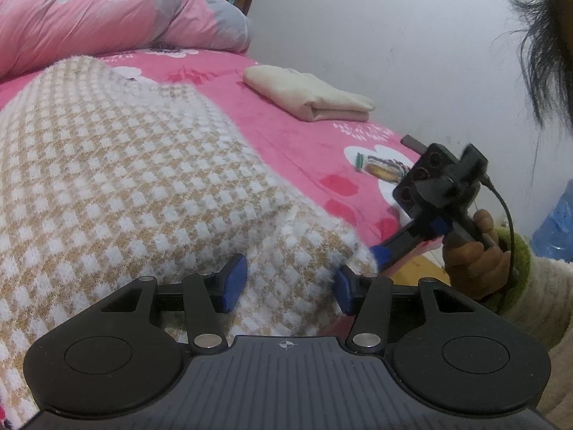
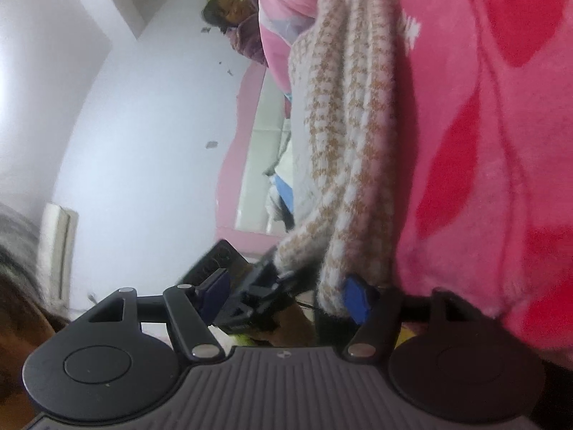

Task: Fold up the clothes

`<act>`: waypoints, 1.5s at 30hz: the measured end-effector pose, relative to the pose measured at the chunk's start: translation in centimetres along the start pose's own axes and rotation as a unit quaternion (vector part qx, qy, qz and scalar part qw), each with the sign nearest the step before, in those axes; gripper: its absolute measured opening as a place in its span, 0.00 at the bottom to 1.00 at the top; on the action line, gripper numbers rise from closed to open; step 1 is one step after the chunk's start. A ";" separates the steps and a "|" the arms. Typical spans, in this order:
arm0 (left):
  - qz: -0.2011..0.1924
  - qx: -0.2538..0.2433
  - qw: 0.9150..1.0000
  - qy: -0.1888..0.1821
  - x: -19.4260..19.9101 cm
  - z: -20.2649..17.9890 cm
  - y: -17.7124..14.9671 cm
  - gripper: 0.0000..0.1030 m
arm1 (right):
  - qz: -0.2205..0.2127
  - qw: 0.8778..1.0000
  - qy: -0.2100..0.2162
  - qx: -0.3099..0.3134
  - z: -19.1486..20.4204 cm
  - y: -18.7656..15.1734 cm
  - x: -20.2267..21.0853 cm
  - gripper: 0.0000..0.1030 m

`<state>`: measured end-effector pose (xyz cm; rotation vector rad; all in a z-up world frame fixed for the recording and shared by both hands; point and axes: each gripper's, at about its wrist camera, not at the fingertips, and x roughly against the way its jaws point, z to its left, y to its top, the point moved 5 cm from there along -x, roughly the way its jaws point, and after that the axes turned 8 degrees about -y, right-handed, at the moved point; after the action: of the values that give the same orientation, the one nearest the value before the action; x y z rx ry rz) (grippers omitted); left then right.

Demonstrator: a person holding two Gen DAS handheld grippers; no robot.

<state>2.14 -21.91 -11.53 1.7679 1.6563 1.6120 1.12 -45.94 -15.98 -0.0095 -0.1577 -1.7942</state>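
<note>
Lying across the pink flowered bedspread [image 1: 308, 143], the tan-and-white checked knit garment [image 1: 125, 165] covered most of the near part of the bed. The left gripper [image 1: 290, 283] hovered over the near edge of that knit, its blue pads spread with fuzzy fabric showing between them; whether the pads pressed the cloth could not be told. Just right of the knit's near corner, the right gripper [image 1: 379, 254] reached in from the bed's edge, held by a hand [image 1: 476, 261] in a cream and green sleeve. In the right wrist view, the right gripper [image 2: 286, 297] had its pads spread, one blue pad [image 2: 354, 299] touching the knit's folded edge [image 2: 343, 165]. Beyond the knit, a folded beige cloth [image 1: 308, 93] rested on the bedspread, and a pink quilt [image 1: 107, 10] was bunched behind it.
</note>
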 end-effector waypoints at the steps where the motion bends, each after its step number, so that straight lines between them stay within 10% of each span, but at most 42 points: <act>1: 0.000 0.000 1.000 0.000 0.0 0.1 0.0 0.49 | 0.000 1.000 0.000 -0.006 0.0 0.3 -0.4 0.68; 17: 0.004 -0.021 1.000 -0.002 -0.1 0.1 0.0 0.49 | -0.045 0.995 -0.071 0.062 0.6 -0.8 1.5 0.62; 30: 0.008 -0.019 1.000 -0.016 0.0 0.4 0.1 0.49 | -0.088 0.905 -0.246 0.336 3.9 -4.6 1.4 0.39; 45: 0.015 -0.011 1.000 -0.019 0.0 0.8 0.4 0.48 | -0.074 0.885 -0.193 0.418 4.4 -4.5 -1.1 0.17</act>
<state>2.97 -21.69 -11.50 1.8090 1.5958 1.5928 -3.36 -43.42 -12.17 0.2698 -1.2378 -1.7257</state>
